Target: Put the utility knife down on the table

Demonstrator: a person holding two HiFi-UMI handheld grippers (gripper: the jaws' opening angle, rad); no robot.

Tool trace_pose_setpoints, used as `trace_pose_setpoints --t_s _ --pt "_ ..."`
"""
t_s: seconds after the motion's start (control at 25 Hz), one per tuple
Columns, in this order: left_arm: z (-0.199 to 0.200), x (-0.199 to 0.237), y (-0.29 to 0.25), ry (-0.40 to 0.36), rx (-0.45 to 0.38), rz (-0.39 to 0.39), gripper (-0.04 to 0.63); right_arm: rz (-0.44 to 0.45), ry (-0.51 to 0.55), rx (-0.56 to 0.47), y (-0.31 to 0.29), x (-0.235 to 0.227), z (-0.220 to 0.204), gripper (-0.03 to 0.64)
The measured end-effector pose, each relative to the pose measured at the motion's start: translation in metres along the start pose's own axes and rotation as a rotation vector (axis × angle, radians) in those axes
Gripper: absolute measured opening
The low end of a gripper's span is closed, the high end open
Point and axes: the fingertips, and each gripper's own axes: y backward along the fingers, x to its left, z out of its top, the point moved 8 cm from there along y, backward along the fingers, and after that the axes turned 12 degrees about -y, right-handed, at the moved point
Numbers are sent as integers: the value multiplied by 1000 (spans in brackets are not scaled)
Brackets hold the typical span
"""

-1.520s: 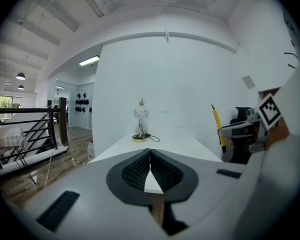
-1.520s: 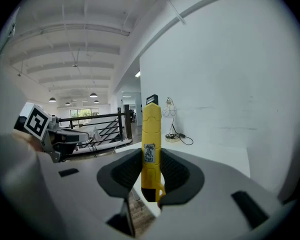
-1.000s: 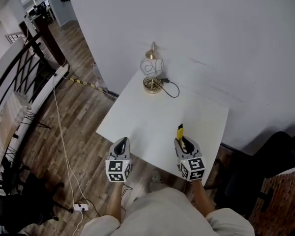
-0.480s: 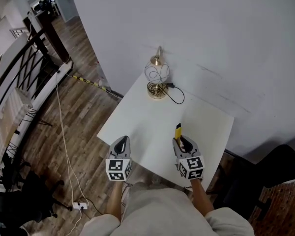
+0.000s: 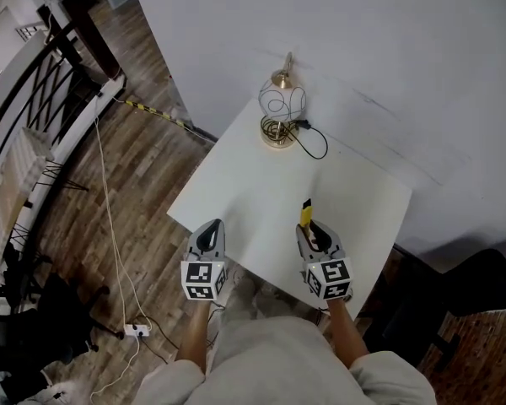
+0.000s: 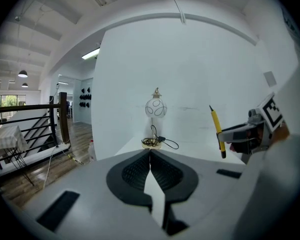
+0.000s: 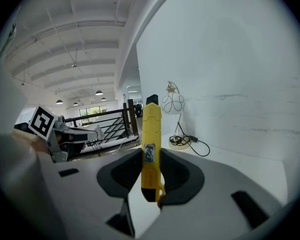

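Right gripper view is showing the yellow utility knife standing upright, clamped between the jaws of the right gripper, which is hovering over the near edge of the white table. The left gripper is riding just beside it, its jaws pressed together on nothing. A wire globe lamp and its black cable are sitting well apart at the table's far end, by the wall. Compared with a second ago, both grippers are reaching further in over the tabletop, the knife still clamped.
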Motion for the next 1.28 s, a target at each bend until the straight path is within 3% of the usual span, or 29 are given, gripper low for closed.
trace_pose_setpoints --t_s 0.52,1.28 --pt "-27 30 -25 31 43 -60 6 -33 -16 107 -56 8 -27 109" --pt "-44 52 -36 50 66 -70 6 -27 27 310 -149 -4 -66 109"
